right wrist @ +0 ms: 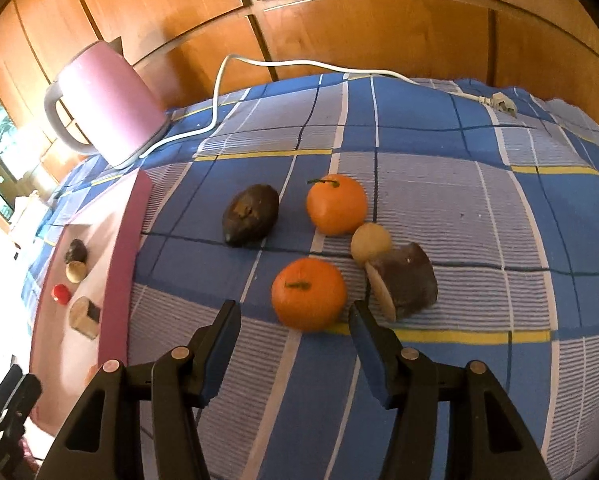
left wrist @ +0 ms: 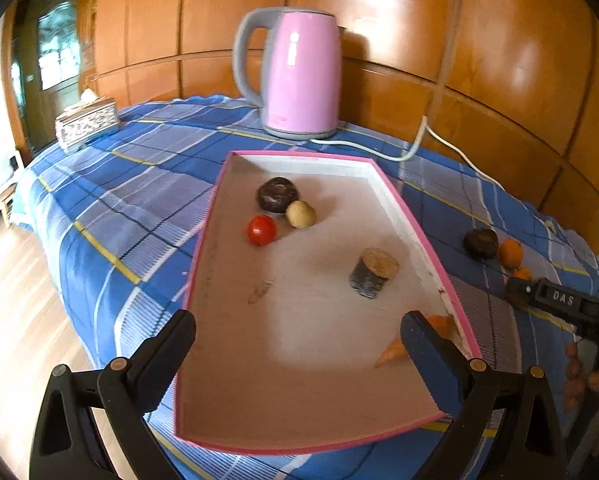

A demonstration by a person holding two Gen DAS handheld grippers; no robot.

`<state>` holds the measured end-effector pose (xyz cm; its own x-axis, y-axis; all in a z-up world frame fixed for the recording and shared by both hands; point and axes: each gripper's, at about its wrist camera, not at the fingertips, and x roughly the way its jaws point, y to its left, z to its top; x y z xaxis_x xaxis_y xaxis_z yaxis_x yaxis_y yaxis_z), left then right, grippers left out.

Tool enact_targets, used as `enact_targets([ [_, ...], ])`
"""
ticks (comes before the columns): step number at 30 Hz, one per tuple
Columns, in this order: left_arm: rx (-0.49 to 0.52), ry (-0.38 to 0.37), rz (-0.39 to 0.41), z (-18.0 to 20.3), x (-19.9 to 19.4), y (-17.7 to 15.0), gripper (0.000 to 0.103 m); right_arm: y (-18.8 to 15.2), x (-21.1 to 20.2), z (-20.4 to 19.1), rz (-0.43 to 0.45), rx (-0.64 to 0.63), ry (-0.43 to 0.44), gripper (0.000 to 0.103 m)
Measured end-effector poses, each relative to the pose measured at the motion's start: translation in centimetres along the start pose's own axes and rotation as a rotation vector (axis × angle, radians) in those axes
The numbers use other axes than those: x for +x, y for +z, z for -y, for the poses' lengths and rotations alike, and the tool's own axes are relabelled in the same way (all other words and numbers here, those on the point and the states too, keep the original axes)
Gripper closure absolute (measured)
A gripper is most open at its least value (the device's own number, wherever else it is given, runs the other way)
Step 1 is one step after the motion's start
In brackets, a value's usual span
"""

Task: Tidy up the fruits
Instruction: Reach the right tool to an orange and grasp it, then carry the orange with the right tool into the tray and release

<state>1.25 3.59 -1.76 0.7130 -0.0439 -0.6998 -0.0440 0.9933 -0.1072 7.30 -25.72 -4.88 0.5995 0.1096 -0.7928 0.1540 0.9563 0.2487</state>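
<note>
A pink-rimmed white tray point(left wrist: 399, 196) lies on the blue checked cloth. In it are a dark round fruit point(left wrist: 278, 194), a pale ball point(left wrist: 300, 213), a red tomato point(left wrist: 261, 230), a cut brown stub point(left wrist: 374, 272) and an orange piece point(left wrist: 393, 352). My left gripper point(left wrist: 297, 332) is open and empty above the tray's near end. In the right wrist view, my right gripper point(right wrist: 295, 316) is open just before a near orange point(right wrist: 308, 294). Beyond lie a second orange point(right wrist: 336, 204), a dark brown fruit point(right wrist: 251, 220), a pale ball point(right wrist: 370, 242) and a cut brown piece point(right wrist: 403, 286).
A pink kettle point(left wrist: 299, 76) stands behind the tray, its white cord point(right wrist: 299, 65) trailing over the cloth to a plug point(right wrist: 499, 104). A tissue box point(left wrist: 87, 122) sits at the far left. Wooden panels back the table. The tray's side wall point(right wrist: 121, 280) lies left of the loose fruits.
</note>
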Motion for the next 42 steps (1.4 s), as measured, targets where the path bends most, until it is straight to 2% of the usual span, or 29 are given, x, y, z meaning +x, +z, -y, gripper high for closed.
enact_targets([
  [2,-0.025,0.021,0.004,-0.6,0.0,0.2,0.0,0.1,0.2,0.0,0.005,-0.006,-0.016,0.047],
  [5,-0.058,0.049,-0.004,-1.2,0.2,0.4,0.0,0.2,0.7,-0.4,0.003,-0.032,-0.057,0.063],
  [12,-0.105,0.083,-0.023,-2.3,0.5,0.5,0.0,-1.0,-0.2,-0.5,0.013,-0.056,-0.049,0.063],
  [24,-0.134,0.107,-0.029,-3.0,0.4,0.7,0.0,-2.9,-2.2,-3.1,0.001,-0.12,0.075,0.063],
  [33,-0.147,0.12,-0.018,-3.6,0.3,1.0,0.0,-1.9,-4.0,-7.5,0.032,-0.229,0.188,0.063],
  [42,-0.156,0.116,-0.027,-4.0,0.6,1.3,0.0,-0.5,-2.4,-12.7,0.006,-0.318,0.25,0.063],
])
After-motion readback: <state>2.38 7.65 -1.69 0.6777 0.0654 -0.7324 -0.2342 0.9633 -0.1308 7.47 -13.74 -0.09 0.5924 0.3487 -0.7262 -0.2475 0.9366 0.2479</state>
